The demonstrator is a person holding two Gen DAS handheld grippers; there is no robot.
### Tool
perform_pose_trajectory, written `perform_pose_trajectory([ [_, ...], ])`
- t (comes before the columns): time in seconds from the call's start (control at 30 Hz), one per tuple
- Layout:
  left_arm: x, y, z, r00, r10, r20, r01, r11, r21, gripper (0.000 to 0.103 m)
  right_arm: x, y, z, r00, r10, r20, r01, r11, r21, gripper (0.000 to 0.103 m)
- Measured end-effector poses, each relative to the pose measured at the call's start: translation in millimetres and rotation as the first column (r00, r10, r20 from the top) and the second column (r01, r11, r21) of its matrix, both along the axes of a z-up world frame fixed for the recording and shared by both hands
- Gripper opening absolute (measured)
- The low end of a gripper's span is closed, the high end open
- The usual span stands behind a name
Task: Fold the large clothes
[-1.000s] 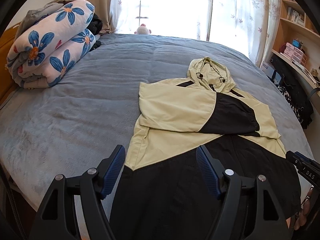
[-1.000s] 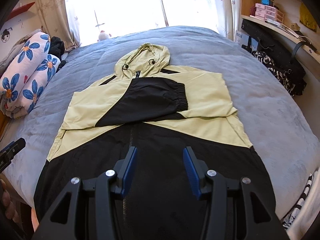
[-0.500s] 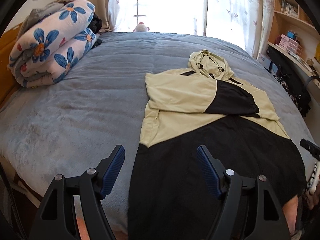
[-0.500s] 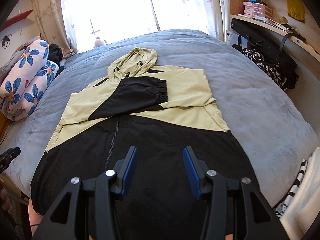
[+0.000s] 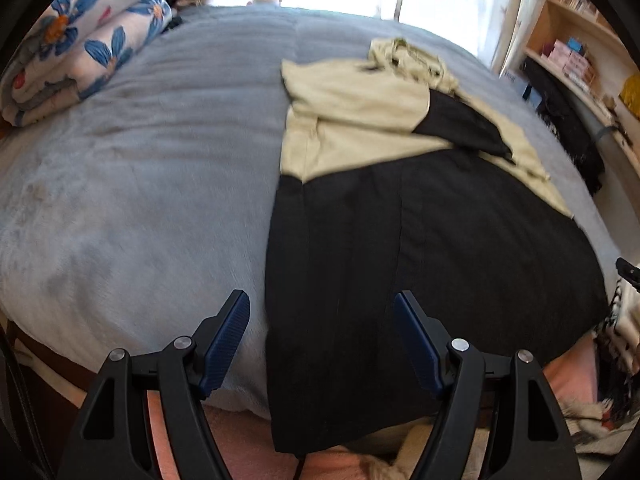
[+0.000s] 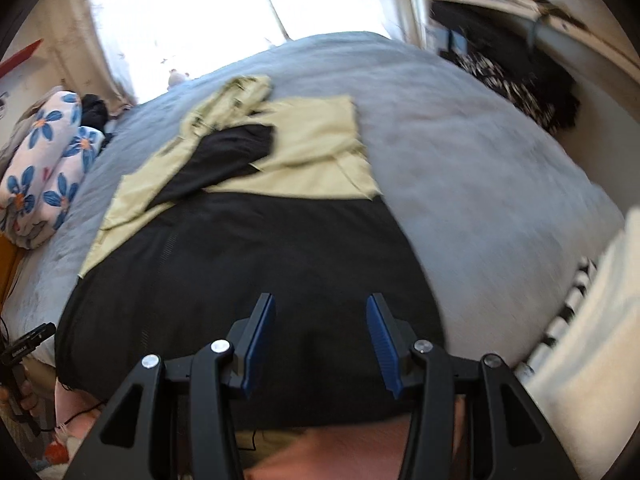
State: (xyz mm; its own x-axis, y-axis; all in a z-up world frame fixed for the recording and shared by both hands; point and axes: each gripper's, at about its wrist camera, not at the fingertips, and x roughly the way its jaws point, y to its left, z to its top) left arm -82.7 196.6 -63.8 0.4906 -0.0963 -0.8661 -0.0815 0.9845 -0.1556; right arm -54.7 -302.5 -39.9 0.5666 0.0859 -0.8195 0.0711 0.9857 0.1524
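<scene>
A hooded jacket (image 5: pixel 420 232), pale yellow on top and black below, lies flat on the grey bed (image 5: pixel 140 184) with both sleeves folded across its chest. Its black hem hangs over the near edge of the bed. My left gripper (image 5: pixel 322 312) hovers open above the hem's left corner, with nothing between its blue pads. In the right wrist view the same jacket (image 6: pixel 248 264) fills the middle, and my right gripper (image 6: pixel 320 316) stands open over the right part of the hem, holding nothing. The other gripper (image 6: pixel 28 344) shows at the far left edge.
A rolled floral quilt (image 5: pixel 80 40) sits at the bed's far left. Shelves and a dark bag (image 5: pixel 568 120) line the right wall. Bright curtained windows (image 6: pixel 192 20) lie behind the bed. A striped cloth (image 6: pixel 576 304) hangs at the right edge of the bed.
Both grippers have pulled back toward the foot of the bed and dropped lower, so the black hem now lies under them. The jacket has not moved. The jaws keep the same width.
</scene>
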Motion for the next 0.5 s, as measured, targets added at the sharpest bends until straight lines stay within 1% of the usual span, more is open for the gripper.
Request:
perform_pose_trajectory([
  [0.07, 2, -2, -13, 0.999, -0.014, -0.039, 0.014, 1.0, -0.005, 0.073, -3, -15, -10, 0.999, -0.03, -0.043, 0.029, 0.999, -0.022, 0.048],
  [0.17, 5, 1, -31, 0.996, -0.014, -0.086, 0.013, 1.0, -0.004, 0.073, -6, -34, -25, 0.993, -0.072, -0.091, 0.07, 0.997, -0.023, 0.048],
  [0.27, 5, 4, -35, 0.997, -0.017, -0.081, 0.015, 1.0, -0.022, 0.073, -3, -40, -39, 0.989, -0.082, -0.122, 0.082, 0.997, -0.008, 0.048],
  [0.37, 3, 7, -37, 0.997, -0.015, -0.079, 0.011, 0.999, -0.048, 0.074, 2, -36, -51, 0.986, -0.084, -0.146, 0.079, 0.996, -0.037, 0.048],
  [0.5, 1, 9, -40, 0.996, -0.029, -0.079, 0.024, 0.998, -0.066, 0.074, 6, -38, -58, 0.986, -0.076, -0.146, 0.072, 0.997, -0.031, 0.048],
])
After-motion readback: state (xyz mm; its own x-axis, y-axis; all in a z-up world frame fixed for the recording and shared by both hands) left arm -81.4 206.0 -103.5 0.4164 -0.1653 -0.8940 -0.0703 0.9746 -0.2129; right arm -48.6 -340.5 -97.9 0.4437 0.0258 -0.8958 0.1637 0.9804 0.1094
